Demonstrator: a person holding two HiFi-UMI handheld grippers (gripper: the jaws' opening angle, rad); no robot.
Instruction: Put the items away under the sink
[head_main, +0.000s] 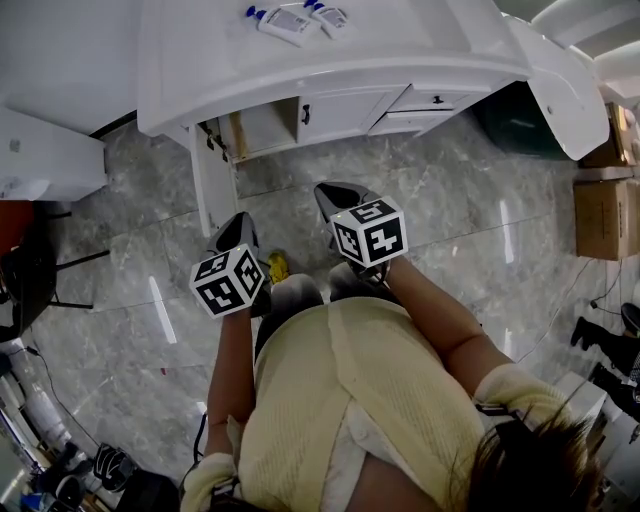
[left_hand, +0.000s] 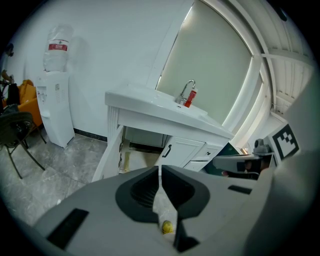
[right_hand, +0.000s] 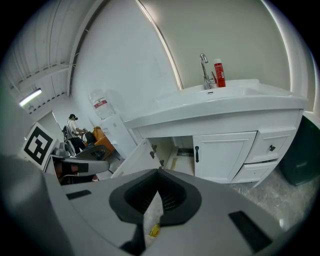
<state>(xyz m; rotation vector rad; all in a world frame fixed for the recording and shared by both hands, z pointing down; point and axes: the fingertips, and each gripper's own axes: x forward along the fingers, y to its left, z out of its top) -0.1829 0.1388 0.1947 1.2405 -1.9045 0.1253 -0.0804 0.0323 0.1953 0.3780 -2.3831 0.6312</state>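
A small yellow item (head_main: 277, 266) lies on the grey marble floor between my two grippers; it shows through the jaw gap in the left gripper view (left_hand: 167, 227) and in the right gripper view (right_hand: 154, 230). My left gripper (head_main: 242, 220) (left_hand: 160, 167) is shut and holds nothing. My right gripper (head_main: 335, 190) (right_hand: 159, 170) also has its tips together, with nothing in them. Both point down and forward at the white sink cabinet (head_main: 350, 110). Its left door (head_main: 213, 180) (left_hand: 107, 157) stands open, showing the space under the sink (head_main: 265, 128) (right_hand: 172, 150).
White bottles with blue caps (head_main: 290, 20) lie on the countertop; a red bottle (left_hand: 190, 97) (right_hand: 218, 73) stands by the faucet. A dark green bin (head_main: 520, 120) sits right of the cabinet, cardboard boxes (head_main: 605, 215) farther right. A water dispenser (left_hand: 55, 100) and chair (left_hand: 15, 130) stand left.
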